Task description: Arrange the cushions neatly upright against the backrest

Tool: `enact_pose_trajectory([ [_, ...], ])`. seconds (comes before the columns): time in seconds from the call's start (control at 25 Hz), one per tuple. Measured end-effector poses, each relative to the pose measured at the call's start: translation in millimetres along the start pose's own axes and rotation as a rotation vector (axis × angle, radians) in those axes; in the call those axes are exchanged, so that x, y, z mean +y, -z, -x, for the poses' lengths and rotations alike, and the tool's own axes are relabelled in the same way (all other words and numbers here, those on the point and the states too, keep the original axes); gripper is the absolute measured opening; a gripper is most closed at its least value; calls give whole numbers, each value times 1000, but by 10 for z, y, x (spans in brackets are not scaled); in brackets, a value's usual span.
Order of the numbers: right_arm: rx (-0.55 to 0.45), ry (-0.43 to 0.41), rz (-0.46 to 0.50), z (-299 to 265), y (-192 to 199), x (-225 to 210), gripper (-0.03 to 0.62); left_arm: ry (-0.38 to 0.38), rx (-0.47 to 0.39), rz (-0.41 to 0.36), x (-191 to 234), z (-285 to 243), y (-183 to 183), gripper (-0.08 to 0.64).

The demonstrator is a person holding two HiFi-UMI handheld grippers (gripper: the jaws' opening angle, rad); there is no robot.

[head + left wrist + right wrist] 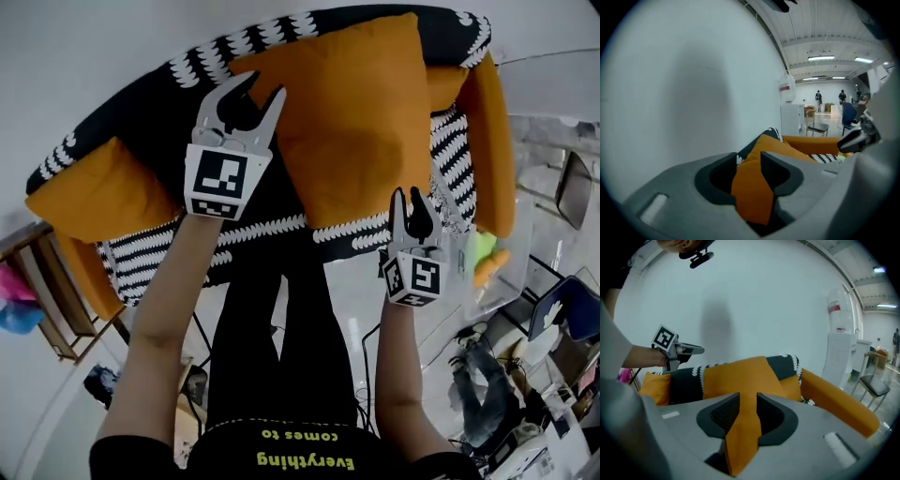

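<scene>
Mostly hidden behind big cushion (361,122): small cushion (447,86), middle of sofa (150,122) backrest. Sofa front blocked by legs (267,328). Big cushion's lower part masked by left gripper (749,161) and right gripper (747,397) in own views. Distant people (818,97) too small to make out.

Sofa backrest (141,112), 10 o'clock: black, edged with a white scallop print.
Seat (150,248), 8 o'clock: black-and-white stripes.
Large cushion (352,122), 12 o'clock: plain orange.
Small cushion (103,192), 9 o'clock: plain orange.
Armrest (492,141), 2 o'clock: orange.
Left gripper (262,89), right gripper (409,195): grey, black inside the jaws.
Marker cubes (220,183): white with black squares.
Shirt (281,455), 6 o'clock: black, yellow lettering.
Wall (94,47): white.
</scene>
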State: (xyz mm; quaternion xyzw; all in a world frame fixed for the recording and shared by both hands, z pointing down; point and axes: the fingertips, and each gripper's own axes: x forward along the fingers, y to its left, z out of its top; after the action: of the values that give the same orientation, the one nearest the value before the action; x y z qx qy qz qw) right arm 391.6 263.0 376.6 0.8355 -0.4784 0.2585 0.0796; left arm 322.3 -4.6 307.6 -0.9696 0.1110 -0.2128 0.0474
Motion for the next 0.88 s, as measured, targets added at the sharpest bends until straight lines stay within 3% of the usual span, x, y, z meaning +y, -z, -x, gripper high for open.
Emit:
enact_pose_trajectory([
  [0.2, 142, 73, -96, -258, 1000, -496, 209, 99, 56, -64, -315, -701, 289, 261],
  [0.32, 222, 76, -136, -443, 1470, -626, 265, 127, 87, -59, -441, -1084, 359, 340],
  [0.44, 299, 33, -104, -654, 1655, -485, 345, 161, 142, -92, -471, -1378, 406, 365],
  [0.52, 354, 7, -43, -781, 1753, -331, 362, 172, 194, -140, -473, -1479, 530, 355],
  [0.68, 388, -12, -43, -910, 1769, -246, 281, 188, 220, -169, -482, -1441, 589, 255],
  [0.8, 373, -40, -53, -885, 1759, -277, 80, 194, 214, -216, -588, -1394, 600, 124],
  [0.88, 370, -55, -45, -866, 1776, -293, 20, 186, 214, -258, -656, -1394, 643, 68],
])
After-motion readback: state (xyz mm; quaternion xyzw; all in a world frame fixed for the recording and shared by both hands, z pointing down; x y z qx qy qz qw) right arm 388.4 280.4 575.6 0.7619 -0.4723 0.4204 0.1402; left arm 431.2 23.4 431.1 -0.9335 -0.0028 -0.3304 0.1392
